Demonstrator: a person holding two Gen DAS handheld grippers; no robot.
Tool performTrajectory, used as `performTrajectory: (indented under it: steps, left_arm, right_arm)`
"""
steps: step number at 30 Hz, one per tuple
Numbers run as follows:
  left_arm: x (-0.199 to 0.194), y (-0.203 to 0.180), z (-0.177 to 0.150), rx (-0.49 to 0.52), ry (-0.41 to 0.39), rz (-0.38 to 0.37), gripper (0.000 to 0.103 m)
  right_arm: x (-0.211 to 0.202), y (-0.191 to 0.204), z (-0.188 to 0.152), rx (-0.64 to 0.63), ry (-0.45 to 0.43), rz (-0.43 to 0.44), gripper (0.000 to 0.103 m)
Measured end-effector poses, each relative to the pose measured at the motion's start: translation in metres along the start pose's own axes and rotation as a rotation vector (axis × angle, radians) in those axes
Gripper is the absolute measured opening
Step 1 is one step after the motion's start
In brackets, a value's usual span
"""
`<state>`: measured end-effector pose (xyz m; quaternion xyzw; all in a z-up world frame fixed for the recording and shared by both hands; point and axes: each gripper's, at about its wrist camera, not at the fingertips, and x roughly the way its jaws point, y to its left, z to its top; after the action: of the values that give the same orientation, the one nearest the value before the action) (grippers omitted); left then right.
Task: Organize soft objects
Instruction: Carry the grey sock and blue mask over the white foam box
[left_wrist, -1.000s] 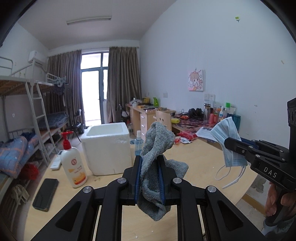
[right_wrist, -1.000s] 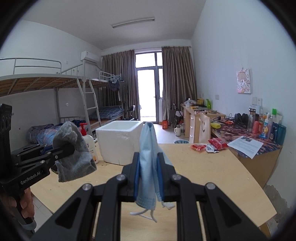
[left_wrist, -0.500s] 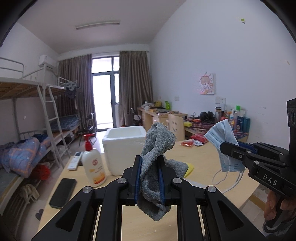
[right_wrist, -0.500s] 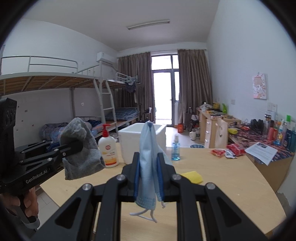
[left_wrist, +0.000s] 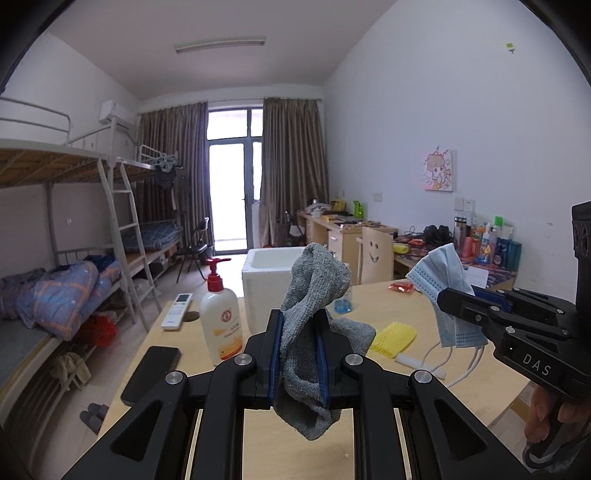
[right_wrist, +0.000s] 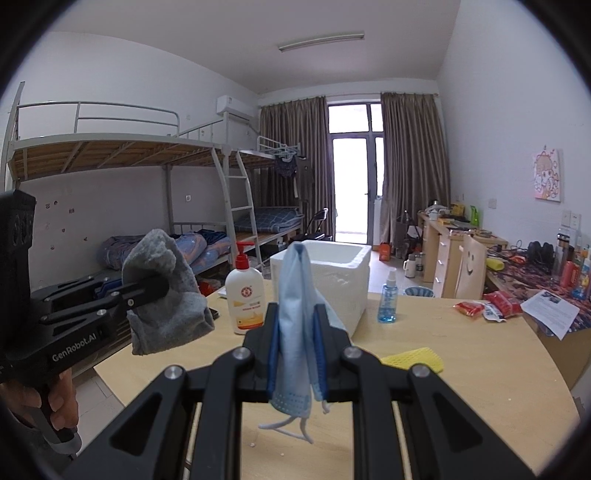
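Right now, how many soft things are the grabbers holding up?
2. The gray towel is pinched in the left gripper, and the blue face mask hangs from the right gripper. A yellow sponge lies on the table, unheld.

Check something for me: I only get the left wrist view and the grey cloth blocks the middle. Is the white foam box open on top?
Observer: Yes. In the right wrist view the white foam box has no lid; its open top shows past the blue mask.
Operator: What is the blue thing behind the grey cloth?
Observer: A spray bottle with blue liquid, upright on the table, right of the box and apart from it.
Operator: Are both right pads on the mask?
Observer: Yes, the right gripper is shut on it, ear loops dangling below.
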<state>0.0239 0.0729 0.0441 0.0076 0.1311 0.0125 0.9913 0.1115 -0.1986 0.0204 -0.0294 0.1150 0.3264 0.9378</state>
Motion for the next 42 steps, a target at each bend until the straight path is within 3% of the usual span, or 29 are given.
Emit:
performTrajectory:
  steps: [13, 42]
  left_arm:
    - [0.022, 0.008, 0.006, -0.020, 0.023, -0.004, 0.018]
    - [0.104, 0.017, 0.057, -0.030, 0.048, 0.022, 0.018]
  right_arm:
    - [0.021, -0.005, 0.007, 0.012, 0.027, 0.006, 0.021]
    - [0.082, -0.025, 0.056, 0.004, 0.056, 0.023, 0.021]
